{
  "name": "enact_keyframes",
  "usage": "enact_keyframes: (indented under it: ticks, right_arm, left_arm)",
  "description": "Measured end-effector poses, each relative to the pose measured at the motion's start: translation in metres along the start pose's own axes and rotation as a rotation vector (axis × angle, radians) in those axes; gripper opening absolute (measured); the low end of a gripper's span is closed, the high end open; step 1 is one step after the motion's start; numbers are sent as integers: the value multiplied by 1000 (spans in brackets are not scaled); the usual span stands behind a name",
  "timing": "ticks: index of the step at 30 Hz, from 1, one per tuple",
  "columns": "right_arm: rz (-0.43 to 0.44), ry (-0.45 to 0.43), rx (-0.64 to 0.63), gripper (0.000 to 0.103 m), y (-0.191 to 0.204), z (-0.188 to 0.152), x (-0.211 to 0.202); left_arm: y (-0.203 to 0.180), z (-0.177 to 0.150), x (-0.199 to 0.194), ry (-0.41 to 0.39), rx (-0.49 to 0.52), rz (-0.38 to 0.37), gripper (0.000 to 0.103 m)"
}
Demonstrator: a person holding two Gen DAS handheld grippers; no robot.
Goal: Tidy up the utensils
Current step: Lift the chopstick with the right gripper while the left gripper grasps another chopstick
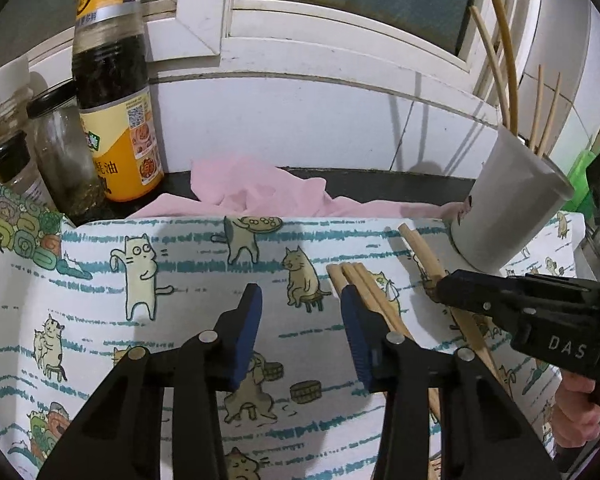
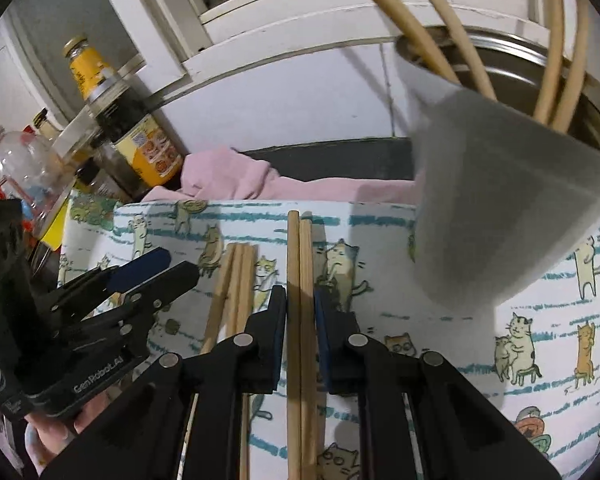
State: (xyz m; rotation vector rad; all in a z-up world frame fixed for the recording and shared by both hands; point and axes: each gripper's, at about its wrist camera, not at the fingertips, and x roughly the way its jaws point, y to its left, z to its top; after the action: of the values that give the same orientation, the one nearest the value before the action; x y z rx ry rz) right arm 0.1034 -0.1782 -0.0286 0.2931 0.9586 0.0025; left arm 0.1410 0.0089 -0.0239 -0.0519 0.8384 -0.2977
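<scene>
Right wrist view: right gripper (image 2: 300, 312) tilted downward, fingers clamped on two chopsticks (image 2: 300, 264); left gripper (image 1: 300, 304) fingers apart, empty.

You are working in a home kitchen: a sauce bottle (image 1: 114, 92) and spice jars (image 1: 66, 152) are standing by the window frame (image 1: 204, 8) (a cat-print cloth (image 1: 100, 280) is covering the counter).

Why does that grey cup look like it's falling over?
The grey cup does lean: it stands tilted on the cat-print cloth, its chopsticks fanning out. Loose chopsticks also lie scattered on the cloth, and a pink rag sits crumpled behind.
</scene>
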Motion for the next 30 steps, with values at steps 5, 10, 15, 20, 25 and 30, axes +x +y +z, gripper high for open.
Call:
enact_keyframes:
  ticks: [5, 10, 15, 20, 25, 30]
  right_arm:
    - [4, 13, 31, 17, -5, 1, 1]
    - [-62, 25, -14, 17, 1, -1, 7]
    - [-86, 27, -50, 16, 6, 0, 10]
    - [-176, -7, -111, 18, 10, 4, 15]
    - [-179, 19, -152, 9, 14, 0, 16]
    - [-73, -28, -46, 9, -4, 6, -1]
  left_arm:
    - [5, 1, -2, -4, -20, 0, 40]
    - [1, 0, 1, 4, 6, 7, 40]
    - [-4, 0, 2, 5, 38, 13, 40]
    - [-5, -1, 6, 32, 41, -8, 40]
    - [-13, -3, 5, 44, 68, -53, 37]
    - [-28, -7, 13, 84, 129, -68, 37]
